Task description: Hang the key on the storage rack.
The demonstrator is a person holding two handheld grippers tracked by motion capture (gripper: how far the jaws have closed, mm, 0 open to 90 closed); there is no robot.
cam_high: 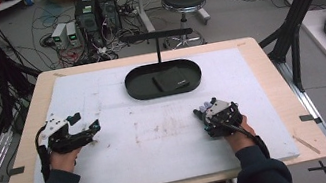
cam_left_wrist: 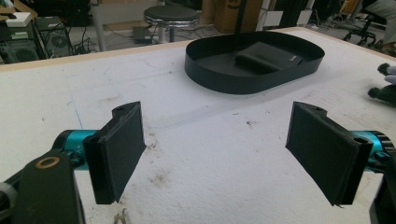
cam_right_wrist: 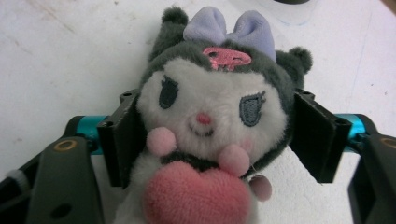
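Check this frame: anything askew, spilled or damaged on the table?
Nothing spilled or broken. The white mat is scuffed with brown stains mid-table. The plush toy sits squarely in the right tool.

The table point(cam_high: 116, 181) is seen from above in the high view, which is taken from the person's side and is turned forward and down; the floor beyond the far edge is included. The left gripper view is taken low, from just behind the left claw point(cam_left_wrist: 219, 154), and is directed along its jaws over the white surface toward the black oval tray point(cam_left_wrist: 252, 77) far ahead of the claw. This tray point(cam_high: 140, 88) is shared with the high view. The right gripper view is taken very near, from behind the right claw point(cam_right_wrist: 212, 135), and is pointed down at the plush toy point(cam_right_wrist: 210, 107) between its jaws.
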